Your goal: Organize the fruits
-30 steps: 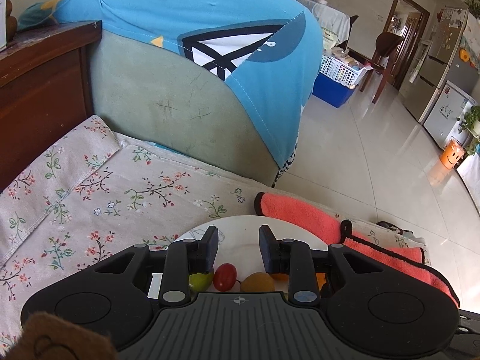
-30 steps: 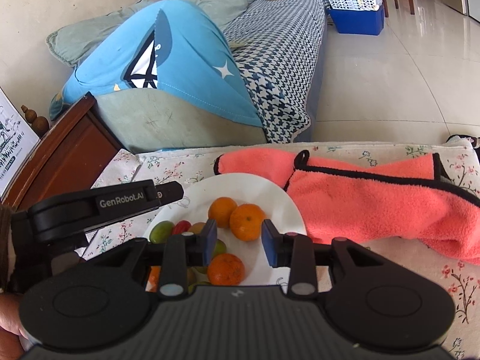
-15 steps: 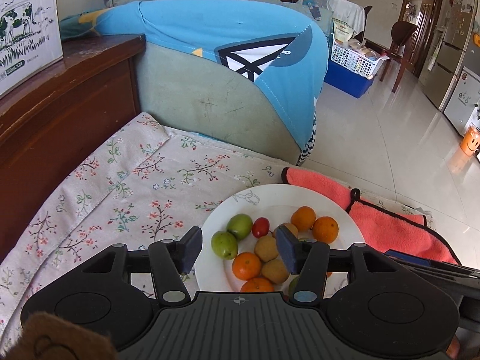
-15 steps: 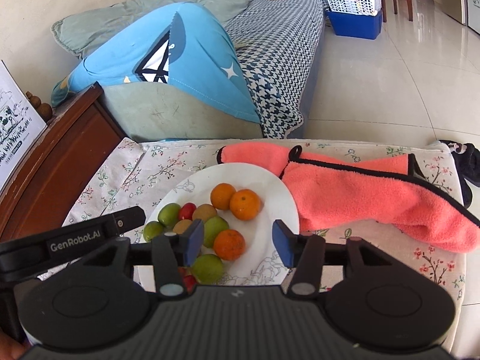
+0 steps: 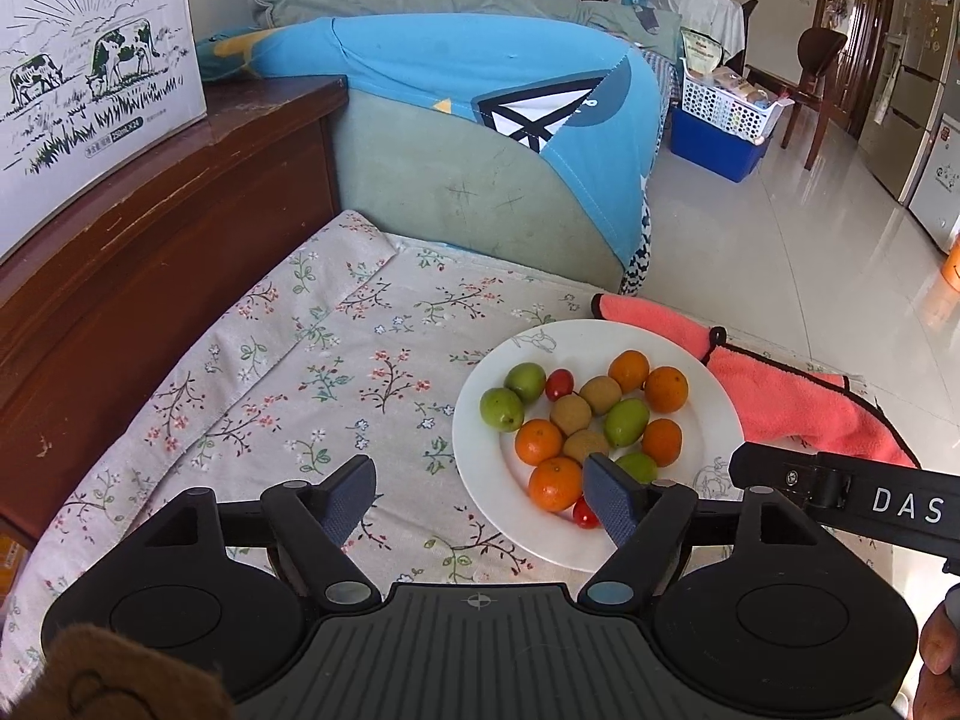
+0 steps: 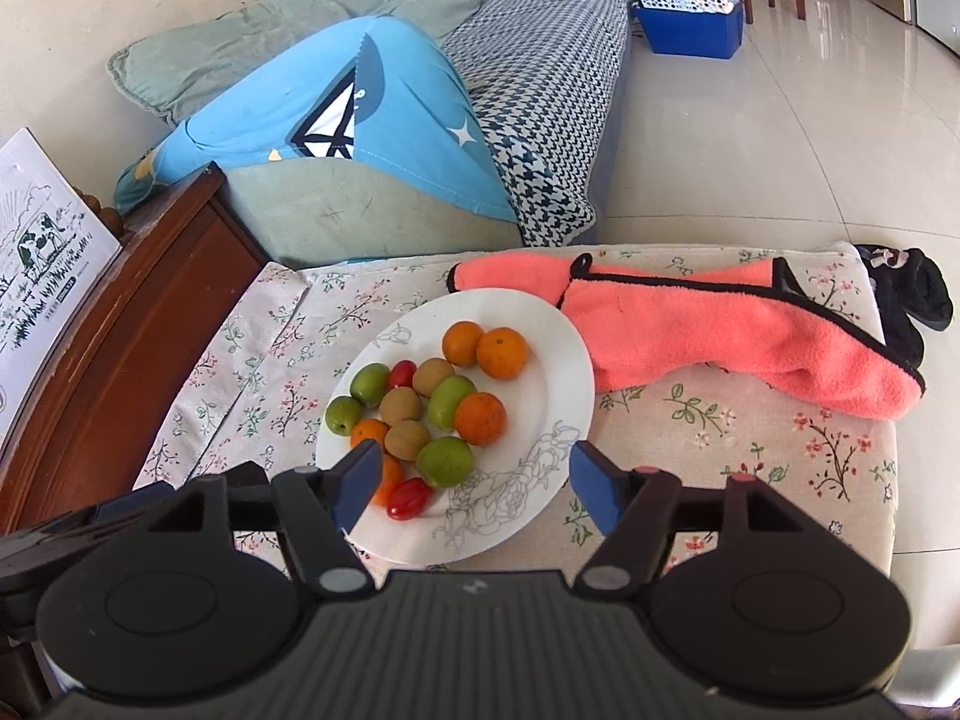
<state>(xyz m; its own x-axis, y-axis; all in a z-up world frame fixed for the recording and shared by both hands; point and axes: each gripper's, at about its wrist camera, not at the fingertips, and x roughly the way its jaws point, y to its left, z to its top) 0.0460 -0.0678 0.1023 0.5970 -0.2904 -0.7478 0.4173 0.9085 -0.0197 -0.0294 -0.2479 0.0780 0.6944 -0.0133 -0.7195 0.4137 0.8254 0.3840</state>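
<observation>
Left gripper (image 5: 478, 495) and right gripper (image 6: 474, 483): jaws just opened wide, nothing held. Just ahead, white plate (image 6: 540, 360) gathers all the fruits (image 6: 420, 405), likely the sorting done. Beyond, pink towel (image 6: 720, 330) lies alongside.

in the left wrist view the near rim of the white plate (image 5: 480, 498) is hidden behind the left tool (image 5: 477, 501), and one finger (image 5: 606, 495) covers part of an orange (image 5: 555, 483) and a small red tomato (image 5: 585, 513). the right tool's body (image 5: 852, 495) is cut off at the right edge. the printed carton (image 5: 90, 60) runs out of frame at the left, its small print too fine to read. in the right wrist view a finger (image 6: 357, 477) hides most of an orange (image 6: 390, 474). a dark item (image 6: 912, 294) at the counter's (image 6: 780, 450) far corner cannot be told.
</observation>
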